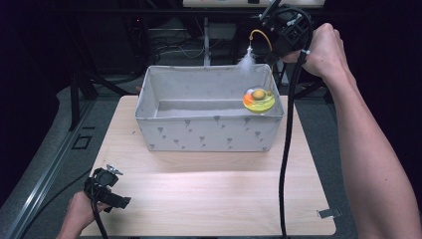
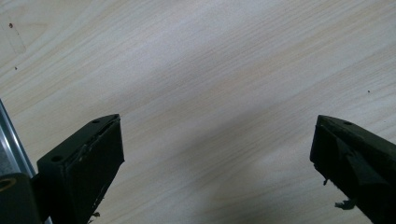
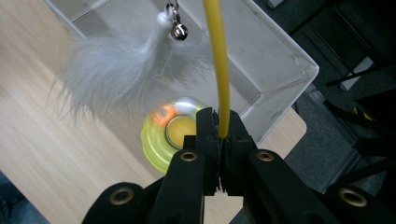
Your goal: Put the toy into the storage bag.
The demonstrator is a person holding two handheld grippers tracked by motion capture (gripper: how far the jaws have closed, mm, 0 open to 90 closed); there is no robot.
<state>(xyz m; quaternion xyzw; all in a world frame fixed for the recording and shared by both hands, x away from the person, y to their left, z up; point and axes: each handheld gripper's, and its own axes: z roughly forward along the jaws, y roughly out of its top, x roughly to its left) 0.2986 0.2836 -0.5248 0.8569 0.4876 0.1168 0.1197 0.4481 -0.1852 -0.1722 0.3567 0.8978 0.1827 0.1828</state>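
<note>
1. The right gripper (image 1: pixel 278 42) hangs above the grey fabric bin (image 1: pixel 209 134), pinching a yellow wand (image 1: pixel 262 36) with a white feather (image 1: pixel 246 60).
2. A yellow disc toy (image 1: pixel 259 101) dangles over the bin.
3. The left gripper (image 1: pixel 117 191) rests on the desk (image 1: pixel 209 199).

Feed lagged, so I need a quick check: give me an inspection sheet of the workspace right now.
Surface: pale wooden table, bare in front.
Job's things: grey fabric bin; cat toy with yellow wand, white feather and bell, hanging over the bin's right end.
Clutter: nothing seen.
Grippers: right gripper shut on the wand; left gripper open, empty, over the table.
Cables: black cable trailing from the right gripper.
Surroundings: dark floor, stands, wires behind.
</note>
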